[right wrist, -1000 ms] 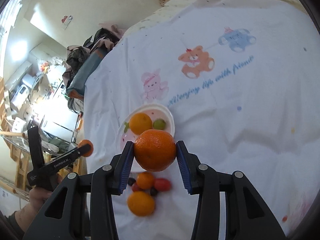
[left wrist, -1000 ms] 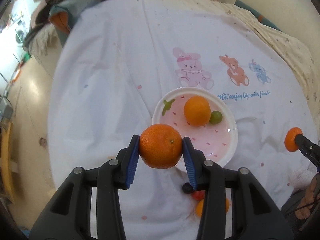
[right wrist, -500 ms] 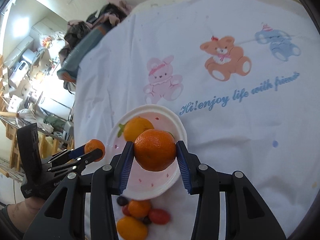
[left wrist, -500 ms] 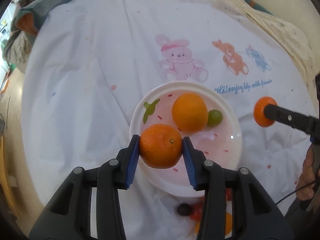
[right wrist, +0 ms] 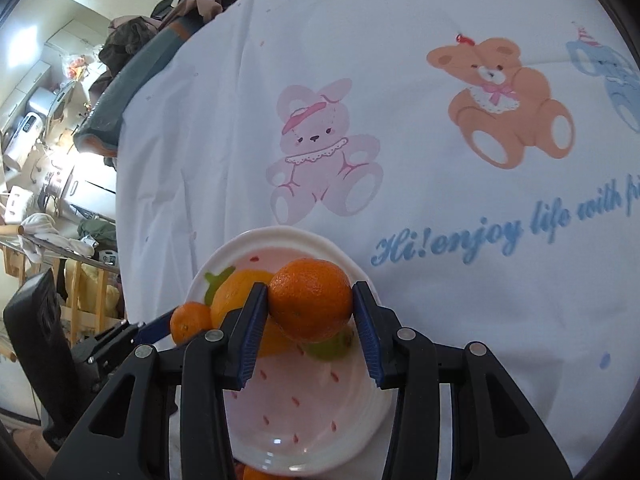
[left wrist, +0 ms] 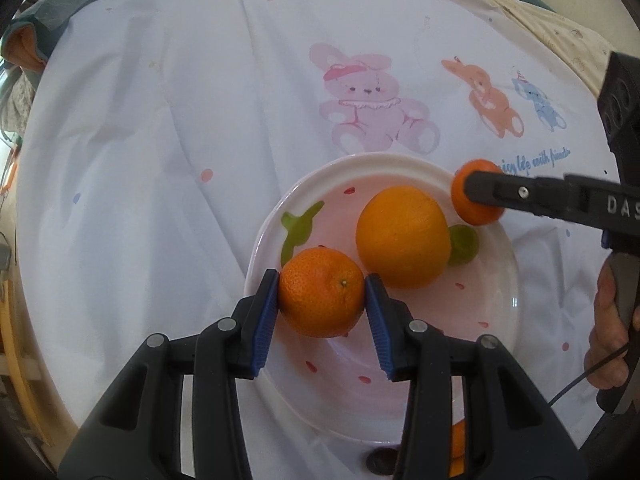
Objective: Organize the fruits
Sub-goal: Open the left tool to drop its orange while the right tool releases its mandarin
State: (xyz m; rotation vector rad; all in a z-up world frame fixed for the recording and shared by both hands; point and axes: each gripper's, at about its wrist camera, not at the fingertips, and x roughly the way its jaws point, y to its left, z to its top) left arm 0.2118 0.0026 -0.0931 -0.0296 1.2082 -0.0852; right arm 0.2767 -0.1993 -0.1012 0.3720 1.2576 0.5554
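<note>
A small mandarin (left wrist: 322,293) is clamped between the blue pads of the left tool (left wrist: 322,300), which is held over the near-left part of the pink strawberry-patterned plate (left wrist: 496,320). On the plate a larger orange (left wrist: 402,236) is seen just beyond that mandarin, with a small green lime (left wrist: 464,245) touching its right side. A second mandarin (right wrist: 310,300) is gripped by the right tool (right wrist: 310,312), whose pads are pressed against both of its sides; in the left wrist view it is seen above the plate's far-right rim, beside the lime. The plate is set on a white cloth (right wrist: 440,200) printed with a pink rabbit (right wrist: 320,152), an orange bear (right wrist: 508,108) and blue lettering (right wrist: 480,236). Below the plate's near rim, parts of further small fruits (left wrist: 456,440) are glimpsed, mostly hidden by the left tool's body. A hand (left wrist: 608,328) is seen around the right tool's handle.
</note>
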